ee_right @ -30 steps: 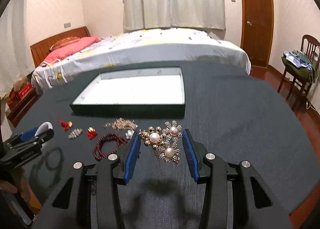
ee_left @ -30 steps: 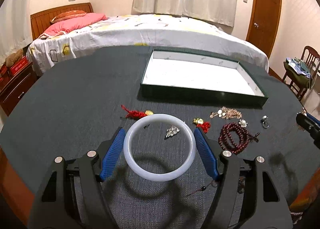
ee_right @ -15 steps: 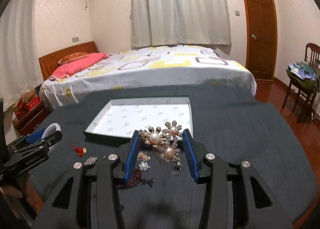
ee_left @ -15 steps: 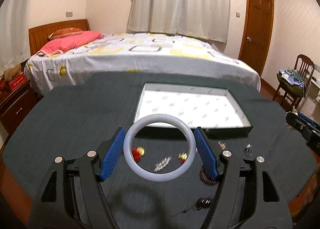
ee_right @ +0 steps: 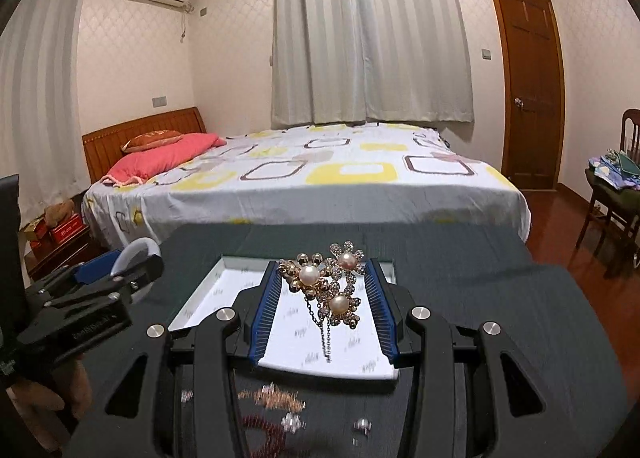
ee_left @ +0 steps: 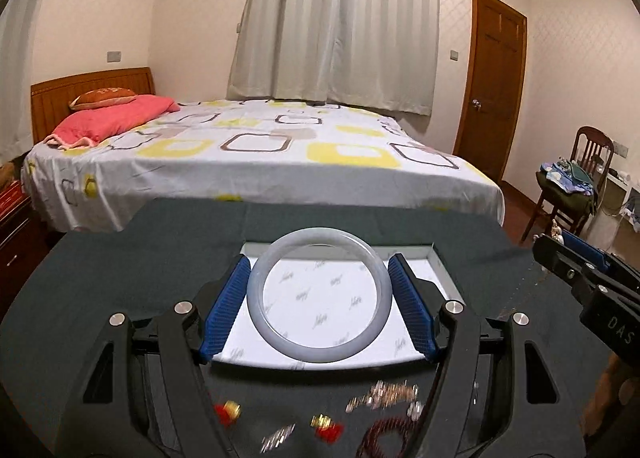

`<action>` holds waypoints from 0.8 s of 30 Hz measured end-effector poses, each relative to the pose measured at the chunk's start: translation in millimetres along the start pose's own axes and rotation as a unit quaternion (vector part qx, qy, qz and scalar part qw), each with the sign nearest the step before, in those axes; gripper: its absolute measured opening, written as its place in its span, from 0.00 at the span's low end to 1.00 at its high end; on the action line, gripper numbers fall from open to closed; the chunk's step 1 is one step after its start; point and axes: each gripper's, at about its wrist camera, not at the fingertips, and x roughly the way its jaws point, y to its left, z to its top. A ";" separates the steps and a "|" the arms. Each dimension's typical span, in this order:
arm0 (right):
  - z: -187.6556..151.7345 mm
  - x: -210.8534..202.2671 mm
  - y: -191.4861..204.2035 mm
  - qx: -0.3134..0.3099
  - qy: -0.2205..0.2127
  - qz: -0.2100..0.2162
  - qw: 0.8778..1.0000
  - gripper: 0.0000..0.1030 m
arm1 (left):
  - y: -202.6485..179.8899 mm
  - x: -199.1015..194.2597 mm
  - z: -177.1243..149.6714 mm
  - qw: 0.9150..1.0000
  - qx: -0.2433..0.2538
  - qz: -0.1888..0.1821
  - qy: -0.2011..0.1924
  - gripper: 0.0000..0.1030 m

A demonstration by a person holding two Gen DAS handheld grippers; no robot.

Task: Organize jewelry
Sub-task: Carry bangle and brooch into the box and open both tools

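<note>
**Both grippers loaded, held above the tray**

The bed (ee_left: 256, 162) fills the far side of the room, with a pink pillow (ee_left: 108, 124) at its headboard. In front of it stands the table (ee_left: 132, 254), covered in dark cloth. On the cloth lies 1 shallow tray (ee_left: 434, 258), dark-walled with a white printed lining.

The left gripper (ee_left: 319, 300) is spread wide, its 2 blue pads pressed against opposite sides of a pale white bangle (ee_left: 260, 312). The bangle is gripped and carried clear of the table, above the tray's lining.

The right gripper (ee_right: 325, 308) is closed to a moderate gap on a pearl brooch cluster (ee_right: 324, 284), gold and rhinestone flowers with 3 pearls and a fine chain hanging down. It is also held in the air over the tray.

On the cloth just beside the tray's near wall lie the small pieces, blurred: red charms (ee_left: 328, 428), a dark red bead bracelet (ee_left: 384, 436), a pale gold chain piece (ee_left: 384, 396) and a small crystal piece (ee_left: 278, 438).
</note>
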 end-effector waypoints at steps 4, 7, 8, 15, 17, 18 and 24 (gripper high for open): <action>0.3 25.0 -2.9 0.002 0.004 -0.004 1.000 0.42 | -8.8 33.1 1.3 1.000 0.005 -0.004 0.005 0.67; -13.2 53.4 -8.5 0.013 0.033 -0.003 0.999 0.42 | -11.2 66.5 -8.7 0.999 0.005 -0.006 0.034 0.67; -19.0 62.6 -10.5 0.016 0.044 -0.004 0.999 0.42 | -11.0 75.8 -12.8 0.999 0.002 -0.008 0.044 0.67; -57.7 114.9 -22.8 0.021 0.121 -0.014 0.992 0.42 | -10.1 140.2 -42.4 0.992 0.002 -0.003 0.125 0.67; -66.1 125.0 -25.6 0.025 0.139 -0.015 0.990 0.42 | -9.8 151.3 -47.7 0.990 0.006 0.000 0.141 0.67; -69.5 129.7 -26.7 0.027 0.148 -0.014 0.988 0.42 | -9.1 155.8 -50.8 0.989 0.008 0.002 0.147 0.67; -82.3 143.6 -26.3 0.025 0.185 -0.017 0.982 0.42 | -13.2 174.5 -64.8 0.983 0.020 -0.002 0.183 0.67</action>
